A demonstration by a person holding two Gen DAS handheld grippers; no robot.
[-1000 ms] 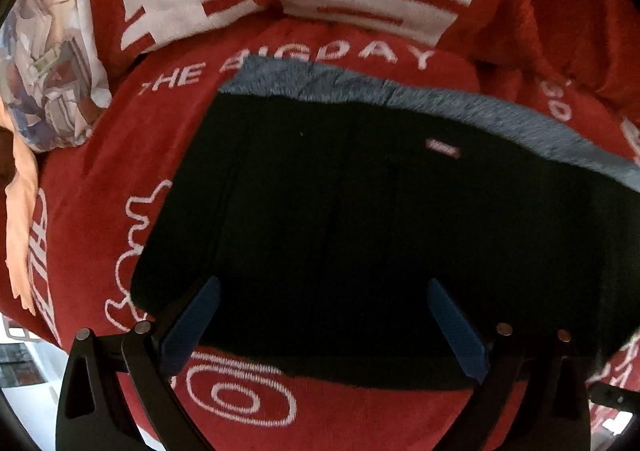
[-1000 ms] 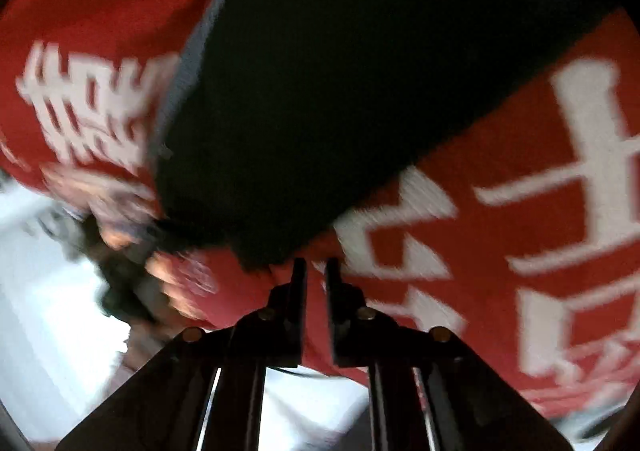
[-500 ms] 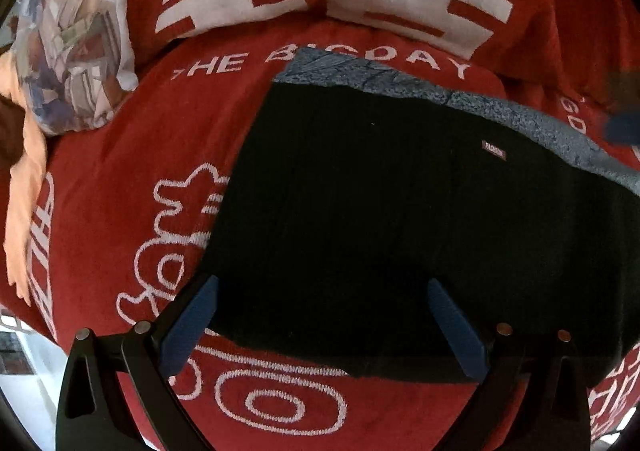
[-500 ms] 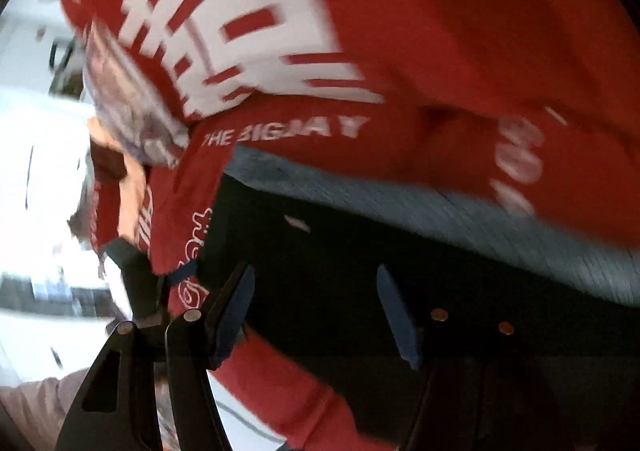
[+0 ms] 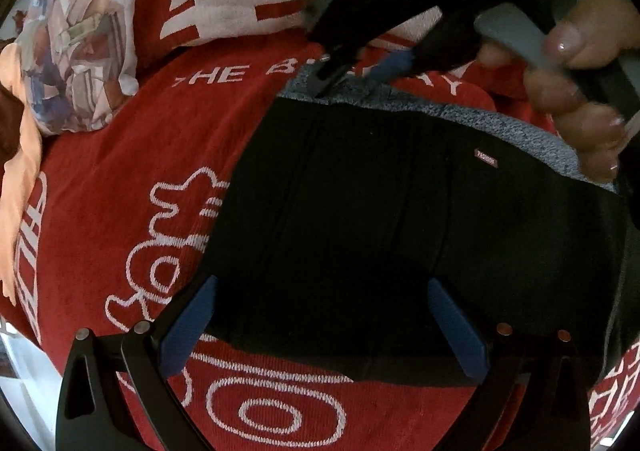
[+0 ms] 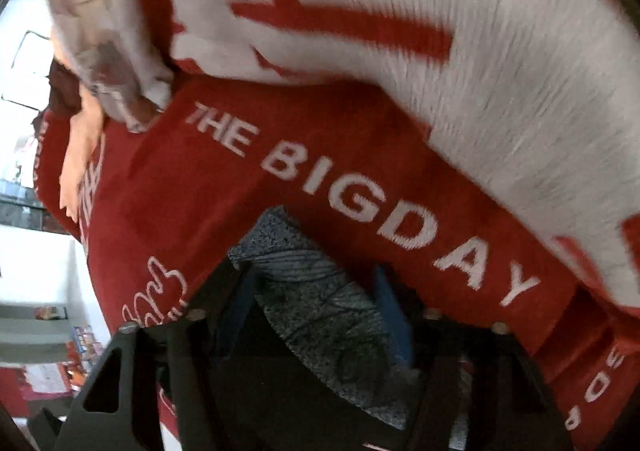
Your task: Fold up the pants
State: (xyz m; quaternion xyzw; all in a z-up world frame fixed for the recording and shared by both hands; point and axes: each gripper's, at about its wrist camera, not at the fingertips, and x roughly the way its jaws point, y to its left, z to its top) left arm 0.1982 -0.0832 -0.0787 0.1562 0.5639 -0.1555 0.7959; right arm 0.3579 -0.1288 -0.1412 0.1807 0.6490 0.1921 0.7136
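Jaws apart, the left gripper (image 5: 320, 315) hovers over one pair of black pants (image 5: 400, 231) lying folded on a red blanket (image 5: 120, 179). The right gripper (image 6: 316, 311), its jaws just closing, straddles the pants' grey waistband (image 6: 312, 299); motion blur hides whether the pads press it. A hand (image 5: 580, 91), cut off at the frame edge, grips its handle. One patterned pillow (image 5: 80, 51) lies beyond.

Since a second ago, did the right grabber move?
Yes. The right gripper swung from the pants' dark end to their grey waistband below the blanket's "THE BIGDAY" words; its jaws have just been closing around that band.
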